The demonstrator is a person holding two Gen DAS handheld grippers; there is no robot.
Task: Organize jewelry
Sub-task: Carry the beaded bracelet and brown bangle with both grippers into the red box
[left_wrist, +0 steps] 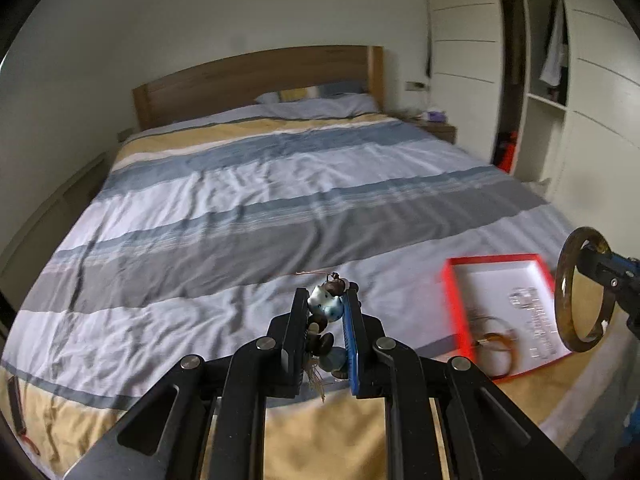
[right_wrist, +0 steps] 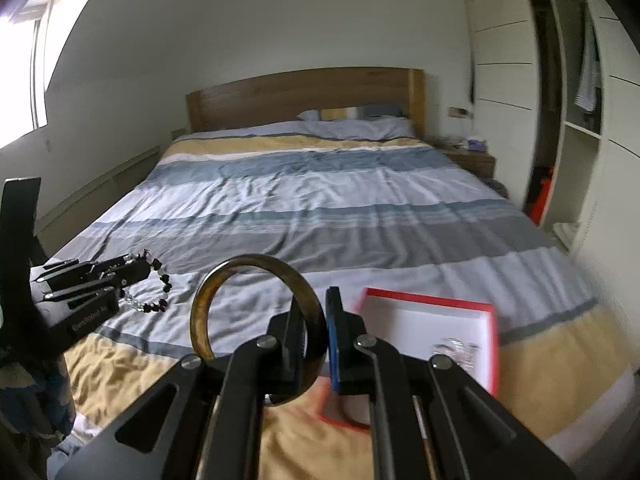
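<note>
- Bed (left_wrist: 240, 184): striped blue, grey, white and yellow cover, wooden headboard (left_wrist: 256, 80) against a pale wall
- Wardrobe (left_wrist: 532, 80): white, open shelves, at right
- Red-rimmed tray (left_wrist: 454, 300): on the cover, holding small jewellery
- Left gripper (left_wrist: 325, 312): clamped on a beaded bracelet (left_wrist: 326, 306)
- Right gripper (right_wrist: 316, 320): pinching an amber bangle (right_wrist: 256, 308), upright above the cover

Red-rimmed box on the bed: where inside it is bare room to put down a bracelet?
The shallow red-rimmed white box is bare along its far end, below the far rim. Its near half is crowded: a thin amber bangle by the left rim and small silver pieces towards the right. Striped duvet left of it is bare too.
</note>
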